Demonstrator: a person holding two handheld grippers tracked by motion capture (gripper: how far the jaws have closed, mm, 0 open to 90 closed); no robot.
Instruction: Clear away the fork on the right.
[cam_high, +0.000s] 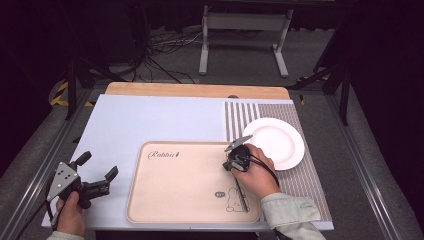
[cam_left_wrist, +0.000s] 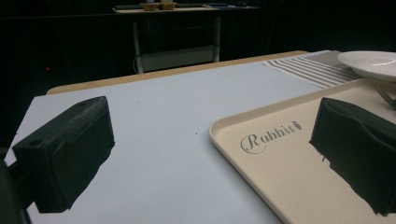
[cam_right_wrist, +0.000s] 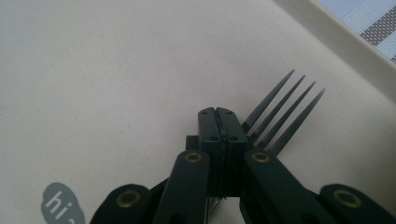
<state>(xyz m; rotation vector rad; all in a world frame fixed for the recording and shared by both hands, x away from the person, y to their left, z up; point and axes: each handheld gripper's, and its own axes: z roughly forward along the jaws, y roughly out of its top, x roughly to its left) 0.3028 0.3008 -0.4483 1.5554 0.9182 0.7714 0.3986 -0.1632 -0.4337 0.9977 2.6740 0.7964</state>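
Observation:
A dark fork (cam_right_wrist: 280, 112) lies on the beige "Rabbit" tray (cam_high: 185, 185), its handle (cam_high: 243, 197) running toward the tray's front edge. My right gripper (cam_high: 234, 165) points down at the tray over the fork's neck. Its jaws (cam_right_wrist: 217, 123) are pressed together, and the tines stick out just beyond and beside them. I cannot tell whether the jaws touch the fork. My left gripper (cam_high: 98, 166) hovers open at the table's front left, left of the tray, with nothing between its jaws (cam_left_wrist: 212, 126).
A white plate (cam_high: 274, 142) sits on a striped placemat (cam_high: 300, 185) right of the tray, and shows at the far right in the left gripper view (cam_left_wrist: 373, 63). The light blue table top (cam_high: 150, 120) lies bare behind the tray (cam_left_wrist: 280, 177). Metal rails flank the table.

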